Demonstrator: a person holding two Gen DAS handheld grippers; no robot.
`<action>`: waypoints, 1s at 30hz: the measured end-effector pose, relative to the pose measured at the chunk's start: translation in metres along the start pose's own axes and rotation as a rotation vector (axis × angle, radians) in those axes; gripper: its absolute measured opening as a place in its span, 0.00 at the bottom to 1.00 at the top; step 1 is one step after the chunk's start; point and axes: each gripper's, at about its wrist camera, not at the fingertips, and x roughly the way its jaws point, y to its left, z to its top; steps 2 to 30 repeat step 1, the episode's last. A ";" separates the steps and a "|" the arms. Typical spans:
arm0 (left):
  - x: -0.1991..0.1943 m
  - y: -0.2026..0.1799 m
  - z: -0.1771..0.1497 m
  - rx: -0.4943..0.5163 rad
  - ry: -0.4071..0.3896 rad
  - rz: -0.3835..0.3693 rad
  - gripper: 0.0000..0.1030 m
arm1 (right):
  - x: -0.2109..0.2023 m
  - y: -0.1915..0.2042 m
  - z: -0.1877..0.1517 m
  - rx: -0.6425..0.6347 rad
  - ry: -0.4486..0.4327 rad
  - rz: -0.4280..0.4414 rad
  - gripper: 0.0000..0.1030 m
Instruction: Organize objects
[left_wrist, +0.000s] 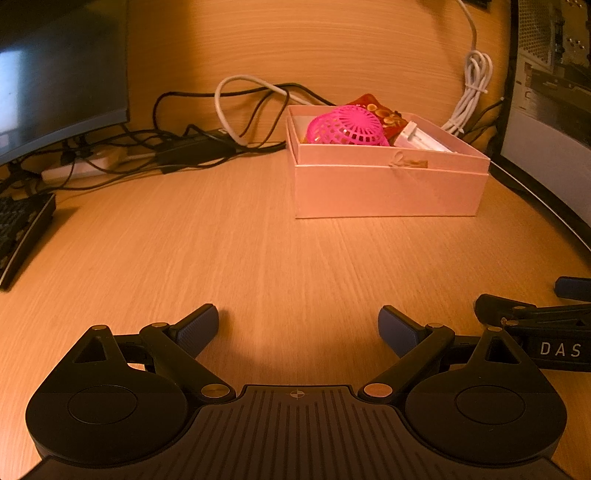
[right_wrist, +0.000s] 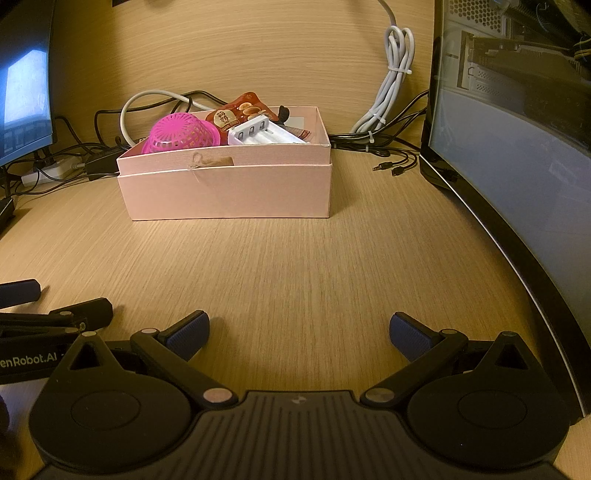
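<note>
Both hand-held grippers gape empty before one pink box (right_wrist: 229, 192) holding one pink basket (right_wrist: 183, 133).

One pink box (right_wrist: 229, 192), one pink basket (right_wrist: 183, 133), one snack packet (right_wrist: 236, 110), one white charger (right_wrist: 264, 133), two tongs.

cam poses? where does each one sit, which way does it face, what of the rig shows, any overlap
Left wrist: on the left tool, low over the desk, facing the pink box ahead-right; own open fingers show, right tool at the right edge.
Right wrist: on the right tool, facing the box ahead-left, PC case right; own open fingers show, left tool at the left edge.
Shared: box, pink basket, white charger.
</note>
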 end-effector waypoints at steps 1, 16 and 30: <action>0.000 0.000 0.000 -0.001 0.000 -0.002 0.94 | 0.000 0.000 0.000 0.000 0.000 0.000 1.00; 0.000 0.000 0.000 -0.001 0.000 -0.002 0.94 | 0.000 0.000 0.000 0.000 0.000 0.000 1.00; 0.000 0.000 0.000 -0.001 0.000 -0.002 0.94 | 0.000 0.000 0.000 0.000 0.000 0.000 1.00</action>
